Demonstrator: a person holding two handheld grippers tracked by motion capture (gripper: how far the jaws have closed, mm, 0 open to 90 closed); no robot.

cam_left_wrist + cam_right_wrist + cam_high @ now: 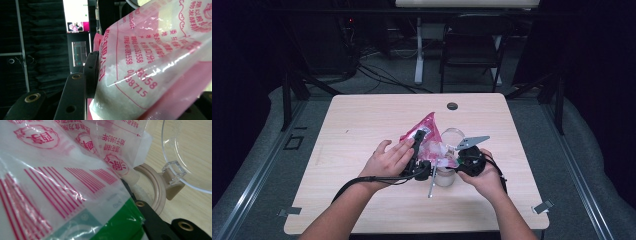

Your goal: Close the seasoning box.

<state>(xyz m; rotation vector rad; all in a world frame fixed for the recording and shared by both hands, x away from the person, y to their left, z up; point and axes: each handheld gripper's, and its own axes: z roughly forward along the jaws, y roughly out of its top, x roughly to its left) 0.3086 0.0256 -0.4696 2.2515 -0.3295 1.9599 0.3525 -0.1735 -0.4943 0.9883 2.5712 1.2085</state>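
We hold a pink-printed plastic bag (426, 134) of white powder tilted over an open jar (445, 175) near the middle of the surface (362, 120). Our left gripper (418, 142) has its jaws closed on the bag's fuller part; in the left gripper view the film (155, 62) presses against one black jaw. Our right gripper (464, 161) has its jaws pinched shut on the bag's lower edge, where the right gripper view shows the printed film (62, 177) just above the jar's beige rim (160, 195) and its clear hinged lid (190, 157).

To pour well, we judge that the bag's mouth should sit right over the rim before the left side lifts. We should raise the full end slowly so the powder slides, not dumps. The right gripper should keep the opening steady and clear of the lid. A metal spoon (431, 186) lies beside the jar, within easy reach.
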